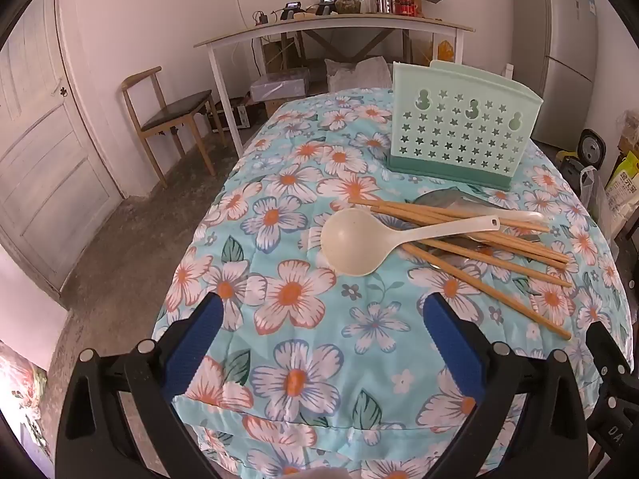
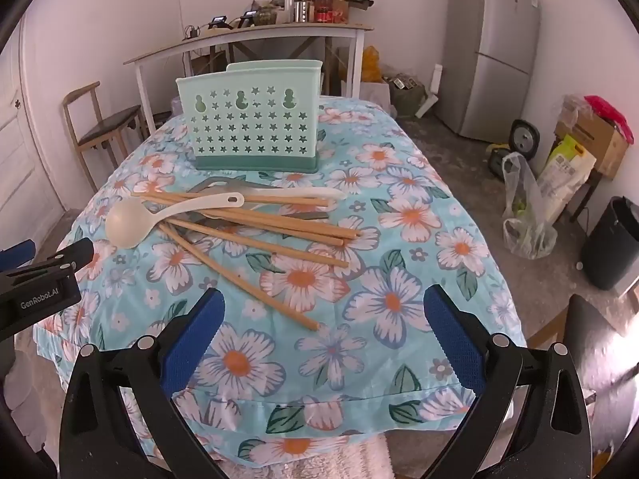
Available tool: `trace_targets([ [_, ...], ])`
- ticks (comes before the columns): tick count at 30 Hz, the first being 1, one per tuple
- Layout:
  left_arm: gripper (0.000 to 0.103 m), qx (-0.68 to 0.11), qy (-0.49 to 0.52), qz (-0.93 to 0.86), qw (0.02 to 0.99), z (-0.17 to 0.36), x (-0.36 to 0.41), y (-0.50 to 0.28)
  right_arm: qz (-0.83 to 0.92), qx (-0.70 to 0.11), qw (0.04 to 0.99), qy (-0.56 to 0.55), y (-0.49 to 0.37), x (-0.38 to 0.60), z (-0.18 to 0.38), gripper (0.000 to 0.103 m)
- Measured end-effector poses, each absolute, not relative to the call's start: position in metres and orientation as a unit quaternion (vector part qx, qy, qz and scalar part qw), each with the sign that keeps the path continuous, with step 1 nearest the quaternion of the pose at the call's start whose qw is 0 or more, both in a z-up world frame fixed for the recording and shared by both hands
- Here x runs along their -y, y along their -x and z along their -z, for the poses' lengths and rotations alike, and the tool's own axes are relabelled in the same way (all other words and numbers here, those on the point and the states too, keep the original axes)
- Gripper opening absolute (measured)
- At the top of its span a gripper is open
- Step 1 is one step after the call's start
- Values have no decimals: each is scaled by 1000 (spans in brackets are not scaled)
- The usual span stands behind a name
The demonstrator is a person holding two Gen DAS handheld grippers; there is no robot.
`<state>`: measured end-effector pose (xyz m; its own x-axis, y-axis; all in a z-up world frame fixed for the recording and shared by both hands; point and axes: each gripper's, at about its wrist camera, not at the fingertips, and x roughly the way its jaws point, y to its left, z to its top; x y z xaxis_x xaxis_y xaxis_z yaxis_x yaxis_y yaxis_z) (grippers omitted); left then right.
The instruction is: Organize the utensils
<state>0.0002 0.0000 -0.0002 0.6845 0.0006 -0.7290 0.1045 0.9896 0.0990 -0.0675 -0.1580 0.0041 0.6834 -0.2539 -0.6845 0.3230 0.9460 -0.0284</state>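
A pile of utensils lies on the flowered tablecloth [image 1: 295, 291] [image 2: 359, 319]: a cream ladle [image 1: 351, 243] [image 2: 131, 223], several wooden chopsticks [image 1: 479, 263] [image 2: 255, 239], a white spoon [image 1: 519, 215] [image 2: 319, 193] and grey metal pieces underneath. Behind the pile stands a mint-green utensil holder [image 1: 459, 131] [image 2: 251, 119] with star holes. My left gripper [image 1: 323, 319] hovers open over the cloth, in front of the ladle and apart from it. My right gripper [image 2: 323, 315] is open too, with a chopstick tip just ahead of it. Nothing is between either pair of blue pads.
The left gripper's body [image 2: 44, 275] shows at the left edge of the right wrist view. A wooden chair [image 1: 171, 119], a white side table [image 1: 331, 28] with clutter, a fridge [image 2: 495, 48], bags [image 2: 527, 215] and a black bin [image 2: 611, 239] surround the table.
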Motion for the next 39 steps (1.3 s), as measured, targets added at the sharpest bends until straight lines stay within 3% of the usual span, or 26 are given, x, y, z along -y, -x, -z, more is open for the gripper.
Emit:
trace_targets([
  [39,98,-397,-71,27,915,3,3,1,158,-359,918,-51,71,162,-9,95],
])
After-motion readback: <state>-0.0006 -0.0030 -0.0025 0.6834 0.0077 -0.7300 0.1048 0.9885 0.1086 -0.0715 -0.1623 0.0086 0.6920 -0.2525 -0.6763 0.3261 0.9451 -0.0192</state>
